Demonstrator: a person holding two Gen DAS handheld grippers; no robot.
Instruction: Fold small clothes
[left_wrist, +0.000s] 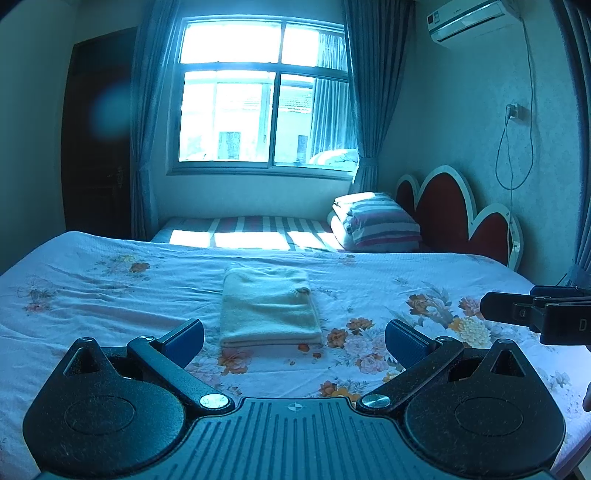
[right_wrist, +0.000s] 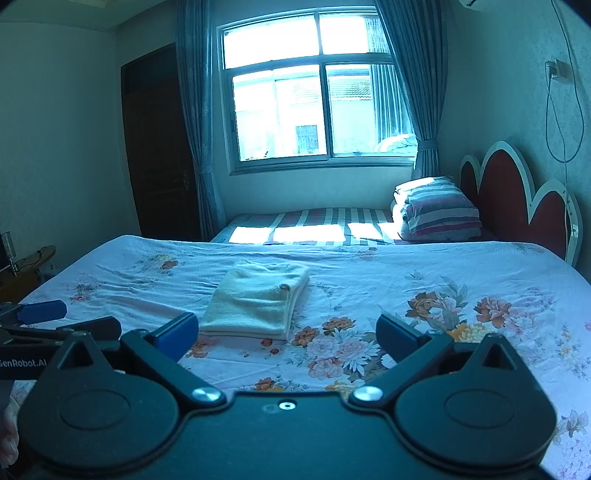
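Floral-sheet bed (left_wrist: 110, 288) under us; cream garment (left_wrist: 269, 306) lies folded flat at 12 o'clock, just ahead of both tools. We see left tool (left_wrist: 294, 338) and right tool (right_wrist: 287, 336) spread wide, holding nothing, clear of the fabric.
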